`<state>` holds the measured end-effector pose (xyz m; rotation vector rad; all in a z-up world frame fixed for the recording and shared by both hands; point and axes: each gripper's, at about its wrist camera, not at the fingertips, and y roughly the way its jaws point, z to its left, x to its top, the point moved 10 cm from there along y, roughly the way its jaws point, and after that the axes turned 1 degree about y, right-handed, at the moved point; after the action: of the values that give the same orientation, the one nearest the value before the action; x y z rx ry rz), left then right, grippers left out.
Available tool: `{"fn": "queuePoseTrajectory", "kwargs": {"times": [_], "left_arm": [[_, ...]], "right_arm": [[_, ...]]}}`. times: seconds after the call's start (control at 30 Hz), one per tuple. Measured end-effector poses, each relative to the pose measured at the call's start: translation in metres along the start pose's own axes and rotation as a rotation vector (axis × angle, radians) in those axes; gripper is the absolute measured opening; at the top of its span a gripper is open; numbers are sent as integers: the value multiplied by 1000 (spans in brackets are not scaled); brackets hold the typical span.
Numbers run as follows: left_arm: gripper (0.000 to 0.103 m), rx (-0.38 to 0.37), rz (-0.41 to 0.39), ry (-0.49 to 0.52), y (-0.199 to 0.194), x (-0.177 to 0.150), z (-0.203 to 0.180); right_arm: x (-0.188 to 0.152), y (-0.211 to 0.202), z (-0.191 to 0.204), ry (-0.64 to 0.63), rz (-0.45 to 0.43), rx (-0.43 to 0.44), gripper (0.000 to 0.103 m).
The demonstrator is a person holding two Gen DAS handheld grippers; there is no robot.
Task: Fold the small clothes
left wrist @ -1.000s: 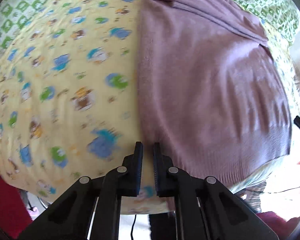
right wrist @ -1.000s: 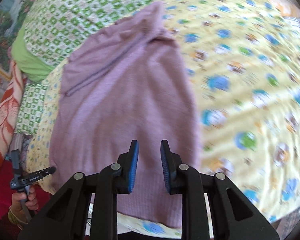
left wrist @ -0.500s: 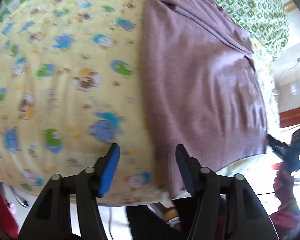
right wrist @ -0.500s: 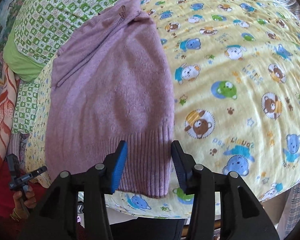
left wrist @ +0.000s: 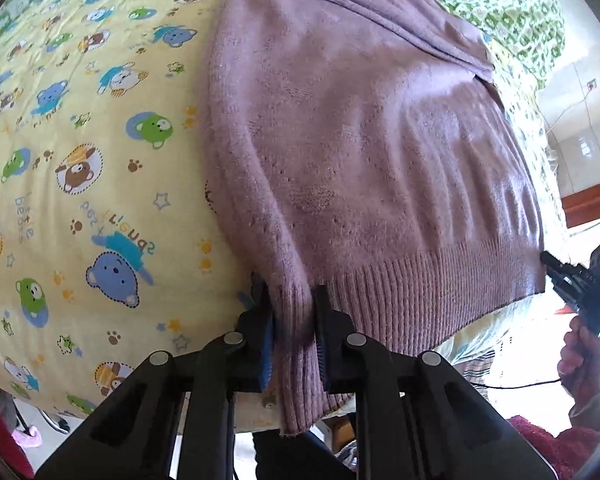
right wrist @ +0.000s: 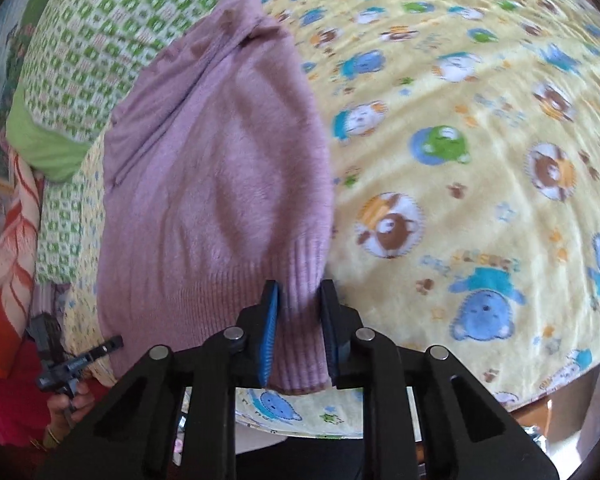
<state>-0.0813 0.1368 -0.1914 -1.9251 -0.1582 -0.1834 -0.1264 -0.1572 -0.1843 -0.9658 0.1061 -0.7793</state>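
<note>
A mauve knitted sweater [left wrist: 364, 152] lies flat on a yellow bear-print blanket [left wrist: 80, 140], its ribbed hem toward me at the bed's near edge. My left gripper [left wrist: 290, 300] is shut on the hem's left corner, which bunches between the fingers. In the right wrist view the same sweater [right wrist: 212, 184] shows, and my right gripper [right wrist: 298, 296] is shut on the hem's right corner. The right gripper also shows at the far right of the left wrist view [left wrist: 580, 280]; the left one at the lower left of the right wrist view [right wrist: 72, 356].
A green checked pillow [right wrist: 84, 48] lies beyond the sweater's neck end. The yellow blanket [right wrist: 480, 160] spreads wide to the right. An orange patterned cloth [right wrist: 12, 240] hangs at the bed's left side. The bed's near edge drops off just under both grippers.
Both grippers were open half a second ago, straddling the hem corners. Now both have closed on the ribbed hem, and the fabric is pinched up at each corner.
</note>
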Motion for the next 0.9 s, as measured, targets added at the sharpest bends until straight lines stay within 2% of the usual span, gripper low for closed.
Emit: {"fn": "queuePoseTrajectory", "kwargs": {"times": [0.1, 0.17, 0.2, 0.23, 0.27, 0.37, 0.47, 0.57, 0.63, 0.73, 0.8, 0.9], "left_arm": [[11, -9, -10, -8, 4, 2, -4], [6, 4, -26, 2, 3, 3, -5], [6, 14, -37, 13, -1, 3, -6], [6, 24, -50, 29, -6, 2, -8], [5, 32, -65, 46, -13, 2, -11], [5, 29, -117, 91, -35, 2, -18], [5, 34, -98, 100, -29, -4, -13], [5, 60, -61, 97, -8, -11, -6], [5, 70, -63, 104, -7, -11, -5], [9, 51, -41, 97, -14, -12, -2], [15, 104, -60, 140, -27, -9, 7], [17, 229, -121, 224, -50, -4, 20]], "right_arm": [[-4, 2, -2, 4, 2, 13, 22], [-10, 9, 5, 16, 20, 61, 22], [-12, 13, 10, 19, 25, 78, 21], [-14, 13, 15, 13, 27, 90, 15], [-14, 9, 19, 3, 15, 94, 10], [-7, -25, 26, 1, -72, 152, 9], [-5, -39, 8, -19, -70, 115, 8], [-15, -17, -14, -11, 7, 72, 8], [-23, -4, -16, -12, 43, 60, 8], [-19, -8, -11, -40, 46, 51, 9], [-17, -15, -8, -56, 64, 58, 13], [-9, -33, -5, -169, 24, -4, 14]]}}
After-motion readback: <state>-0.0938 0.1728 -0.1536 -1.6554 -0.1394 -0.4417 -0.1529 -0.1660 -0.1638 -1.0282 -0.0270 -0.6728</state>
